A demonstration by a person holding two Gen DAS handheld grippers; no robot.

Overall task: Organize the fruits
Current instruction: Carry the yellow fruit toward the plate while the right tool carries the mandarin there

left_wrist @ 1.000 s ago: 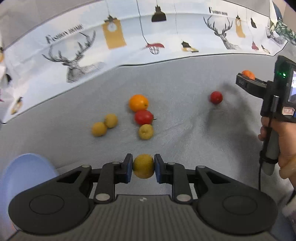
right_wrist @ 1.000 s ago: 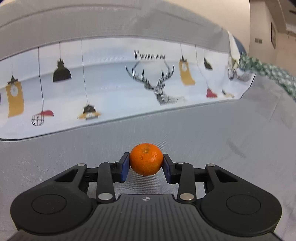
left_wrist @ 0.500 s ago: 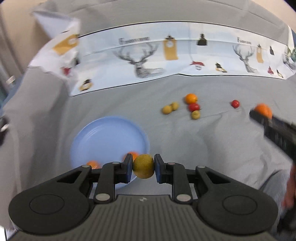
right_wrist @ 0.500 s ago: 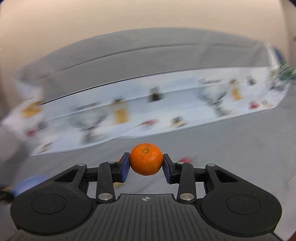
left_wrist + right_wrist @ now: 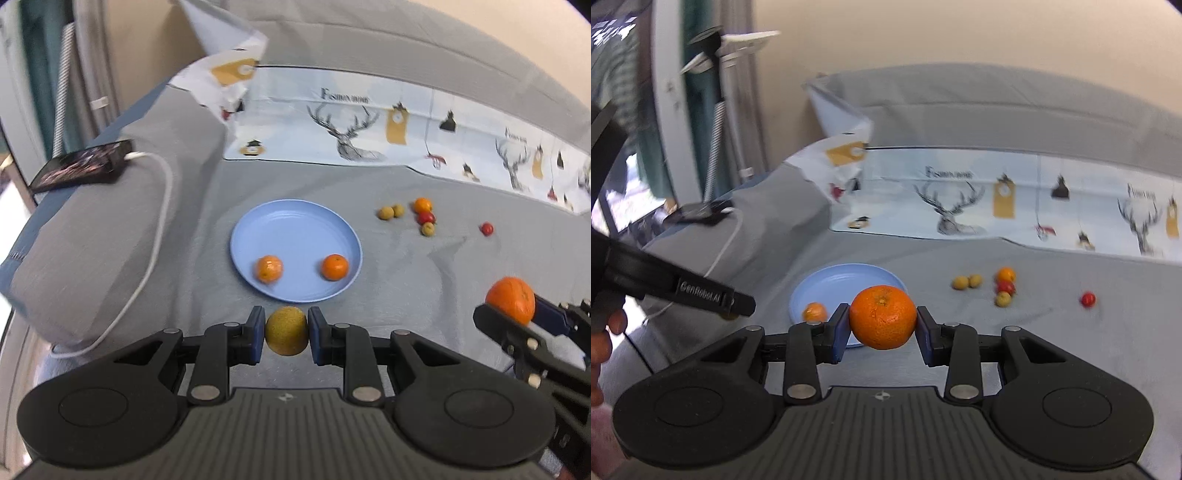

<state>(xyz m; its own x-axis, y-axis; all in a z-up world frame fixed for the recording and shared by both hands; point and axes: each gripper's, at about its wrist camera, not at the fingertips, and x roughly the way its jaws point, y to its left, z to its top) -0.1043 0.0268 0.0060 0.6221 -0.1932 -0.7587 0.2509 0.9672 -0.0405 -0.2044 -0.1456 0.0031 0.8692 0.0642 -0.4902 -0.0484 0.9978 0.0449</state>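
Fruits loose right of blue plate, rim-side gray cloth open

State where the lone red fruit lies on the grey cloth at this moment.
In the left wrist view the lone red fruit sits far right on the grey cloth, apart from the fruit cluster on its left.

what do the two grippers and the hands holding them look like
Both grippers, left gripper and right gripper, are matte black plastic with blue pads, silver pivot screws, round side discs and a ribbed grey centre panel. The left one's side carries white lettering that appears to read "Genrobot.AI". The bare hand gripping it shows no sleeve.
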